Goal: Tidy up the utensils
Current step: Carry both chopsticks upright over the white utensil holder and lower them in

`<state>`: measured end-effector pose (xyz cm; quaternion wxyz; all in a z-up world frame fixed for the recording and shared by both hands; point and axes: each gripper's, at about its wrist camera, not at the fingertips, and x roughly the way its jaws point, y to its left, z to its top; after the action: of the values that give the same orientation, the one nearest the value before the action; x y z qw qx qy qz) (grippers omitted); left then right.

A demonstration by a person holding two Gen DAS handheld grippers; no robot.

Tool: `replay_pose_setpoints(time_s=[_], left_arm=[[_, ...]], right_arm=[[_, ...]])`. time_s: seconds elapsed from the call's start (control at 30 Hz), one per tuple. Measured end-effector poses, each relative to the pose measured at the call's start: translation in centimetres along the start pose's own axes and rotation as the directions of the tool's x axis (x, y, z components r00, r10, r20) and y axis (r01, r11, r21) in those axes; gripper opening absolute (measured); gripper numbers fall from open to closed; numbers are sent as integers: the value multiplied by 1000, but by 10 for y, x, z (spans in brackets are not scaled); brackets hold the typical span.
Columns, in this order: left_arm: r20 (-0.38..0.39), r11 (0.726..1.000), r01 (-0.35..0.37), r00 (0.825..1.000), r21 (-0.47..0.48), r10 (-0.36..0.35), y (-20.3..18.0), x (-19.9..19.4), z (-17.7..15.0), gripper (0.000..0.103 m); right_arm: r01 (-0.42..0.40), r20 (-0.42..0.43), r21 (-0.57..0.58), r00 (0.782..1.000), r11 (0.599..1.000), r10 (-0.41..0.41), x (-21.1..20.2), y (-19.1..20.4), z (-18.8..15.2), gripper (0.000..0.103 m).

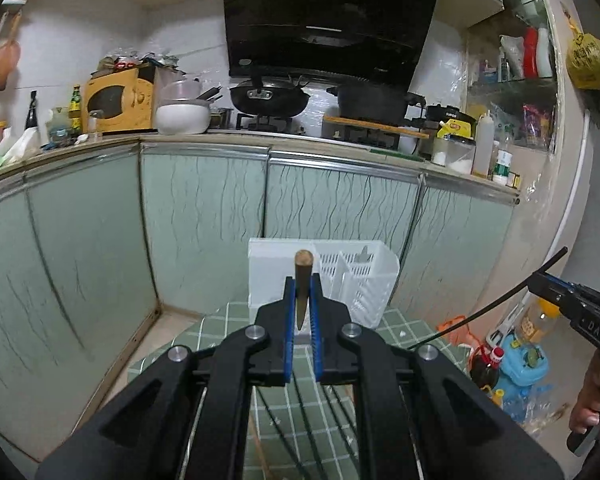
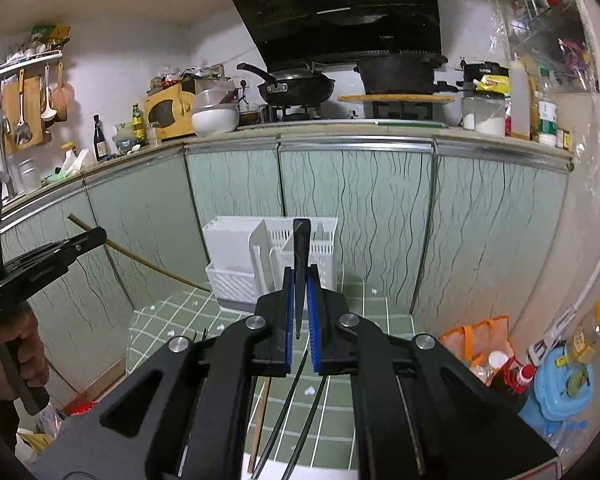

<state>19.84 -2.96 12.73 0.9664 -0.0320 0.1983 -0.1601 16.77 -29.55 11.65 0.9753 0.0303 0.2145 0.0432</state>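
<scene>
The left gripper (image 1: 302,280) is seen with its blue-padded jaws pressed together on a slim brown wooden chopstick (image 1: 302,276), which is pinched partway along its length; its long axis runs forward along the fingers, and its blunt round end is pointed ahead toward the white perforated plastic utensil holder (image 1: 352,276). From the right wrist view the same stick (image 2: 140,258) is seen slanting across the pale green cabinet doors (image 2: 236,184), up to the left and down to the right. The holder is stood at the far edge of the green checked tabletop (image 2: 364,312), close to the cabinet doors, with divided compartments and some utensil inside the right one, too small to name. The right gripper (image 2: 302,276) is likewise closed tight, a thin black chopstick (image 2: 301,264) being clamped between its blue pads; this stick's long axis is also laid forward, its squared end pointed at the holder beyond, apart from it. Each handle is gripped by a person's hand (image 1: 592,396).
</scene>
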Motion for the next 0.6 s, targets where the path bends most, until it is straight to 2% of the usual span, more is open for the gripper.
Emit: replay_pose_setpoints(time_s=[0.37, 0.6], left_arm=[[-4, 996, 67, 998, 56, -67, -37, 45, 72, 6], [-54, 991, 113, 993, 77, -109, -59, 98, 86, 6]], right_arm=[[-10, 32, -17, 999, 1000, 10, 41, -12, 74, 6], [-14, 3, -38, 1000, 999, 14, 87, -19, 94, 6]])
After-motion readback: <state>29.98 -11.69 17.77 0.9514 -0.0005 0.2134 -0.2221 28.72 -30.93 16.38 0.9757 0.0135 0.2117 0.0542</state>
